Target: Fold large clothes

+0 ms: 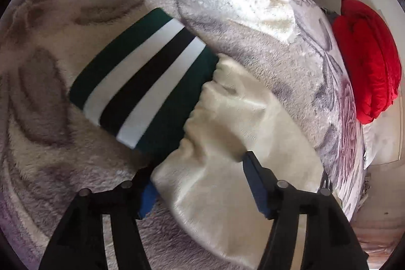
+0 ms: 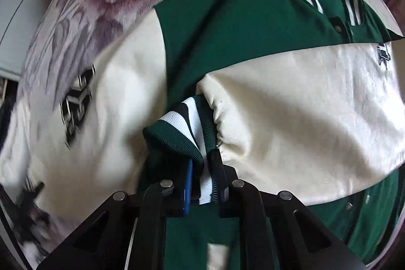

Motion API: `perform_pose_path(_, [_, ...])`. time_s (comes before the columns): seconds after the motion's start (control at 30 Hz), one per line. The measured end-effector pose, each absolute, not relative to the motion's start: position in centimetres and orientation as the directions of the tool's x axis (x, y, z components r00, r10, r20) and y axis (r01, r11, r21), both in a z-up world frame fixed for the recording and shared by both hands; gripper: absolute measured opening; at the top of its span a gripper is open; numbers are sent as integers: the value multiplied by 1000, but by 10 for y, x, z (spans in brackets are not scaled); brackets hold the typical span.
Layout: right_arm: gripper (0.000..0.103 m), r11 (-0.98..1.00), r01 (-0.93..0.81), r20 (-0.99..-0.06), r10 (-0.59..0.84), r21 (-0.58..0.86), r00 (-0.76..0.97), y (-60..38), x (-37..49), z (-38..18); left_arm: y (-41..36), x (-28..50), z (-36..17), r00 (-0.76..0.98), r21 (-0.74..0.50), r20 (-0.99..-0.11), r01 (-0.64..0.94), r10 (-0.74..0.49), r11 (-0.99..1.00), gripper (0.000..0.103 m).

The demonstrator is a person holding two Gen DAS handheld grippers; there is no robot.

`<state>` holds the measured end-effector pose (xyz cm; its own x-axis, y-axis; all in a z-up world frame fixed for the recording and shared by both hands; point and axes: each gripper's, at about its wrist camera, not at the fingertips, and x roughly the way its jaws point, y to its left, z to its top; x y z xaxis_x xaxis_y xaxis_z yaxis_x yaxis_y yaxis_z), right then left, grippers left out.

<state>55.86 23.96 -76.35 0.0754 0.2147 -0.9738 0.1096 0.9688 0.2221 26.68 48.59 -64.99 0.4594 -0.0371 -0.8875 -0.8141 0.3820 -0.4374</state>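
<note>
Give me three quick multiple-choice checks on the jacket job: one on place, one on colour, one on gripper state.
1. Where does the bright red bundled cloth lie in the left wrist view?
A. far right, at the bed's edge
B. under the striped cuff
C. between the gripper fingers

2. Which colours stripe the ribbed knit cuff of the cream sleeve?
A. red and yellow
B. dark green, white and black
C. blue and grey

3. What is the right gripper doing?
A. open above the blanket
B. shut on a button
C. shut on the other striped cuff

Key: 1 A, it sits at the right rim on the floral plush blanket. 2 B, those bands show plainly. 3 C, the cuff is pinched between its pads; the left gripper is open around the sleeve.
</note>
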Motion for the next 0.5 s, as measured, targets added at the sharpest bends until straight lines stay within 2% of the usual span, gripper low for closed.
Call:
perform_pose_path(0.07, [26,948,136,-958,285,287,39,231,563,-772,483,274,-644,458,-422,-889,-824,5,378,58])
perform_pose_path(0.1, [27,928,157,-941,337,339,36,223,562,-773,482,276,-638,459,-412,-888,-830,40,376,48])
perform_pose_path(0.13, [32,902,167,-917,397,398,38,212,560,-771,479,279,-628,447,-379,-889,-840,101,388,17])
perform_pose_path(0.17, [42,875,174,-891,452,452,43,200,556,-769,477,284,-622,435,-354,-891,-846,131,399,10])
perform_pose_path(0.2, [47,843,184,-861,506,506,51,191,551,-765,473,287,-611,438,-343,-884,-843,161,414,9])
perform_pose_path(0.27, [77,740,212,-766,638,638,78,170,537,-759,464,292,-590,440,-307,-869,-838,226,452,7])
perform_pose_path(0.3, [82,710,223,-740,666,668,96,158,528,-756,458,295,-577,441,-281,-859,-832,260,479,7])
perform_pose_path(0.37, [84,755,209,-782,614,622,109,143,515,-749,438,301,-545,454,-215,-820,-809,348,548,6])
perform_pose_path(0.5, [84,963,129,-971,226,235,80,126,499,-744,393,316,-480,507,-89,-725,-741,467,666,6])
